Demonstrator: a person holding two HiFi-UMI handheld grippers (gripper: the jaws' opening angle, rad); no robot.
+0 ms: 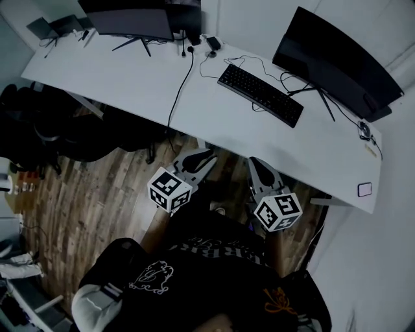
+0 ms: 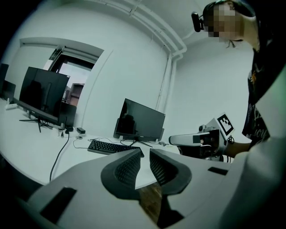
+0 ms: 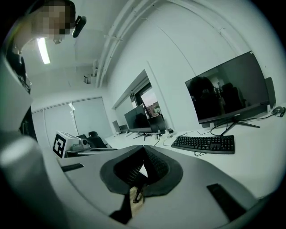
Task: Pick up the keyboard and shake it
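Note:
A black keyboard (image 1: 259,94) lies at a slant on the white desk (image 1: 130,84), in front of a dark monitor (image 1: 337,55). It also shows in the left gripper view, keyboard (image 2: 114,147), and in the right gripper view, keyboard (image 3: 203,144). Both grippers hang off the desk's near edge over the wooden floor, well short of the keyboard. My left gripper (image 1: 200,157) (image 2: 145,154) has a narrow gap between its jaws with nothing in it. My right gripper (image 1: 258,165) (image 3: 143,149) is shut with its jaw tips together and empty.
A second monitor (image 1: 133,19) stands at the desk's far left end, with a black cable (image 1: 180,84) running off the front edge. Black chairs (image 1: 39,130) stand left of the desk. A small white object (image 1: 364,189) lies at the desk's right corner.

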